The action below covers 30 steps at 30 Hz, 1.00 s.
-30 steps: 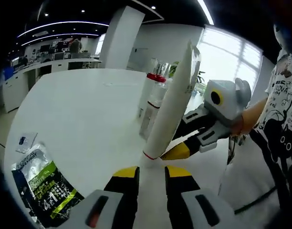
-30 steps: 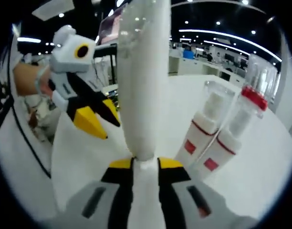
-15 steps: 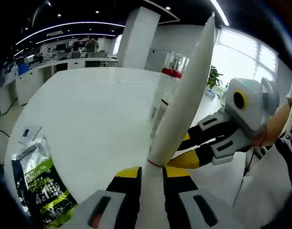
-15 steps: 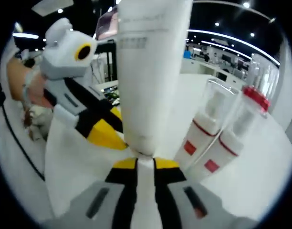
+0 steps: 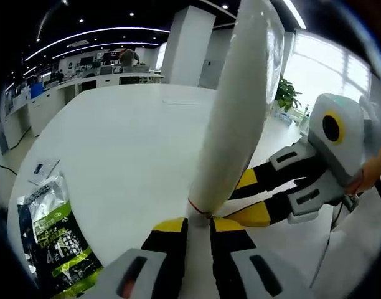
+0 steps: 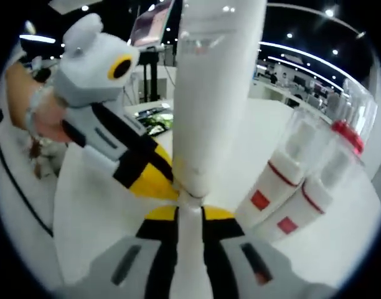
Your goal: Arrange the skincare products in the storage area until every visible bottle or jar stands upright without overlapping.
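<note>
Both grippers meet at the cap end of a white tube (image 5: 234, 112): the left gripper (image 5: 197, 225) and the right gripper (image 6: 189, 215) each pinch it between yellow-tipped fingers, holding it upright over the white desk (image 5: 116, 156). Beyond it, two red-labelled pump bottles (image 6: 290, 193) stand together; a green packet (image 5: 53, 233) lies at the desk's edge.

The right gripper (image 6: 190, 215) has its yellow-tipped jaws closed on the narrow lower end of a tall white tube (image 6: 212, 93), which stands upright above them. From the left, the left gripper (image 6: 154, 180) reaches in, held by a hand (image 6: 35, 115), its yellow tips touching the tube near its base. To the right of the tube, two white pump bottles (image 6: 296, 187) with red square labels and clear caps stand side by side on the white table (image 6: 91, 212), touching each other, leaning in this view
</note>
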### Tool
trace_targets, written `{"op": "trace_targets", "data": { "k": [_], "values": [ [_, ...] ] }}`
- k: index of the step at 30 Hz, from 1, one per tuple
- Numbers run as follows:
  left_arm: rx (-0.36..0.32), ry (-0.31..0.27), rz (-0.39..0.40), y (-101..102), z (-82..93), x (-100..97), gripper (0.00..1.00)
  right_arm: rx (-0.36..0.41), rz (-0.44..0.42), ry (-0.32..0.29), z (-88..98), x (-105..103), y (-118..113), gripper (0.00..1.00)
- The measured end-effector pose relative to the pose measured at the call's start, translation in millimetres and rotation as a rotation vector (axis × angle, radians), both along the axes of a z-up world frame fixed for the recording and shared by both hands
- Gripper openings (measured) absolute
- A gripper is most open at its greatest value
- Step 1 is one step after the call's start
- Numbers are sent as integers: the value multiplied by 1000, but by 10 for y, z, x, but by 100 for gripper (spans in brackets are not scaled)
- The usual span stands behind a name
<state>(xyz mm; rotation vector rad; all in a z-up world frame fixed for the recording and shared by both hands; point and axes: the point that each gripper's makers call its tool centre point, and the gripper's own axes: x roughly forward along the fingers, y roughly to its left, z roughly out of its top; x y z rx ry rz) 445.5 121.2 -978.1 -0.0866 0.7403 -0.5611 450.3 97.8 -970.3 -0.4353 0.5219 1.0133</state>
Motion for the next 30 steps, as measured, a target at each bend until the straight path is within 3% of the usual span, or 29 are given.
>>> {"op": "trace_targets", "data": {
  "k": [3, 12, 30],
  "values": [
    [-28, 11, 14, -1, 6, 40, 15, 8, -9, 6, 18, -11, -16, 13],
    [-22, 1, 42, 32, 17, 144, 14, 35, -89, 25, 97, -86, -298, 13],
    [1, -31, -13, -68, 17, 480, 15, 44, -197, 1, 212, -36, -621, 13]
  ]
}}
